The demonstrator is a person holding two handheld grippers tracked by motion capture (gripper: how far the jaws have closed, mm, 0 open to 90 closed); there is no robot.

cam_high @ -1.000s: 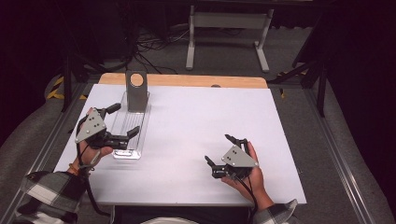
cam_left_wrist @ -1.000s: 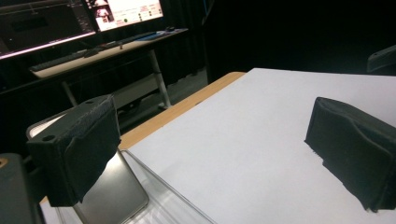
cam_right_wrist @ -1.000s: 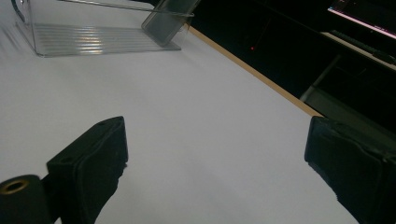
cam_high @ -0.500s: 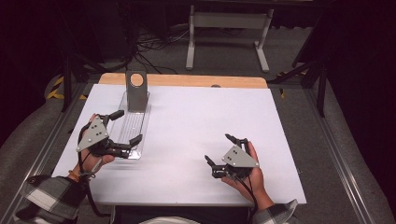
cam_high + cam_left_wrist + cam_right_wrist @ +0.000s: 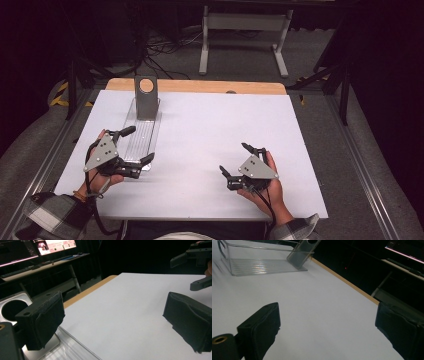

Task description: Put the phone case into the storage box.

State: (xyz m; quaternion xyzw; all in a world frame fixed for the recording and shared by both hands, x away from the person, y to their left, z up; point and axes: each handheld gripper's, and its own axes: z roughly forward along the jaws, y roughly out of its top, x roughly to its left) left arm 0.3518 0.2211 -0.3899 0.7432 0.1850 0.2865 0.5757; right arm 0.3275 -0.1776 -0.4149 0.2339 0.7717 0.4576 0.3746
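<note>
A clear plastic tray (image 5: 143, 131) lies lengthwise on the left of the white table (image 5: 215, 130). At its far end stands a grey metal block with a round hole (image 5: 146, 96). My left gripper (image 5: 137, 145) is open over the tray's near end, nothing between its pads (image 5: 43, 318). The left gripper view has the tray's ribbed floor (image 5: 66, 348) below and the grey block (image 5: 11, 307) at left. My right gripper (image 5: 234, 158) rests open on the bare table at the near right, holding nothing. The right gripper view looks across to the tray (image 5: 259, 263) and the block (image 5: 302, 252).
A wooden strip (image 5: 200, 86) runs along the table's far edge. Beyond it stand a white frame (image 5: 242, 30), cables on the floor and dark stands. Monitors (image 5: 53, 243) glow on a desk to one side. Metal rails (image 5: 357, 170) flank the table.
My left gripper has slid along the tray toward the person's side, still open. The right gripper has not moved.
</note>
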